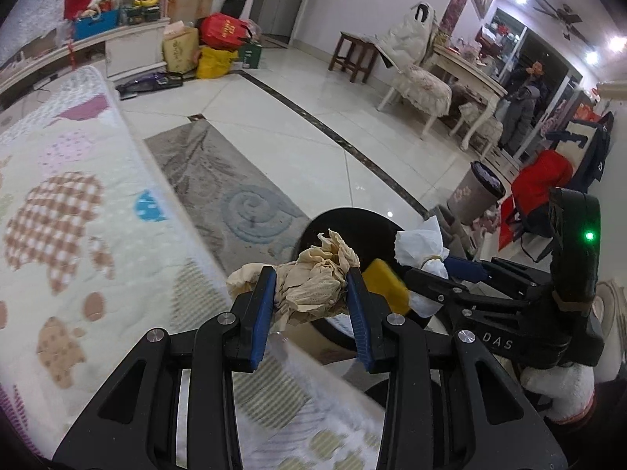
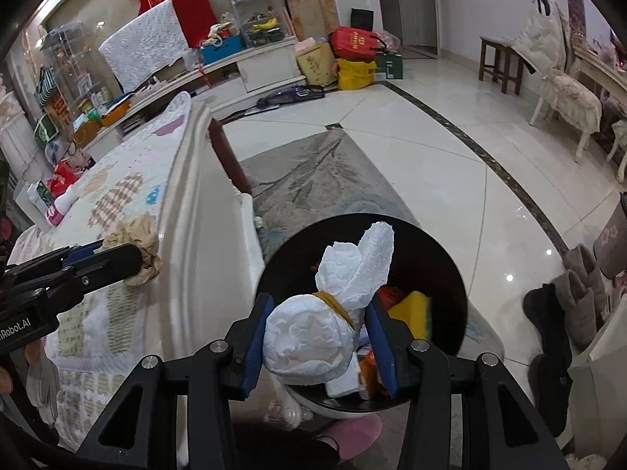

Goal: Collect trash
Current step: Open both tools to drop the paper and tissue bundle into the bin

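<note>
Your right tongs [image 2: 317,337] clamp a white paper wad [image 2: 309,337] over the black bin [image 2: 450,258], sponge [image 2: 411,305] inside. Left tongs [image 1: 309,297] clamp a beige wad [image 1: 309,290] above the quilted table [image 1: 78,203], bin just right.

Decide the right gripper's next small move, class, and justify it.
Probably open the right gripper: it holds the white tissue bundle tied with a tan band directly above the round black trash bin, which already holds a yellow sponge.

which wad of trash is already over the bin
The white tissue wad in the right gripper; the beige paper wad in the left gripper sits over the quilt.
</note>
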`<state>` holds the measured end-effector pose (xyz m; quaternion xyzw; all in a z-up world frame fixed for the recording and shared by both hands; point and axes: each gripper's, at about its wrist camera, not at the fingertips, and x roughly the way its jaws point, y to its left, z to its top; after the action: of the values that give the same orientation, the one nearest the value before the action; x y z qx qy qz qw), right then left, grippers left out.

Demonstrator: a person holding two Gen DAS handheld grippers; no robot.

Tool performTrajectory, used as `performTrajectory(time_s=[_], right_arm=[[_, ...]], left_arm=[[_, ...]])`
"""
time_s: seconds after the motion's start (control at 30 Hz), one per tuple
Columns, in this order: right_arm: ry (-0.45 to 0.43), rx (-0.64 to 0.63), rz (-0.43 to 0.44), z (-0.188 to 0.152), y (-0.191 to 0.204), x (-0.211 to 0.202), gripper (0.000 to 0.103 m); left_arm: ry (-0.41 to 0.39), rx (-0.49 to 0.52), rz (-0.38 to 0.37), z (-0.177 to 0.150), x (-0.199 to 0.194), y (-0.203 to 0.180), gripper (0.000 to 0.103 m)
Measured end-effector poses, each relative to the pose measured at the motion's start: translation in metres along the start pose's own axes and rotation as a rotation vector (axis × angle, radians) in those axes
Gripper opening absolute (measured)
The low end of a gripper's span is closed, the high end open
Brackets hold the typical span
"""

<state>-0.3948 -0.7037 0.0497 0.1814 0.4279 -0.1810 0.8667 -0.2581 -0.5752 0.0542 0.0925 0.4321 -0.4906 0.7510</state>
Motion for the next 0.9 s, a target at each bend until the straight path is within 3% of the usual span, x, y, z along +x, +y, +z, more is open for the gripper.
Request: performTrajectory(time_s=[0.63, 0.77, 0.9], right_arm=[[0.038, 0.069, -0.010, -0.010, -0.039, 0.014, 0.048], [0.035, 0.076, -0.012, -0.010, -0.040, 0.017, 0.052], [0.021, 0.093, -0.017, -0.010, -0.044, 0.016, 0.065]], left_arm=[[0.062, 0.007, -0.053, 0.015, 0.050, -0.028, 0.035], [0.071, -0.001, -0.078, 0.018, 0.058, -0.030, 0.042], [0.066, -0.013, -0.094, 0.018, 0.059, -0.029, 0.064]])
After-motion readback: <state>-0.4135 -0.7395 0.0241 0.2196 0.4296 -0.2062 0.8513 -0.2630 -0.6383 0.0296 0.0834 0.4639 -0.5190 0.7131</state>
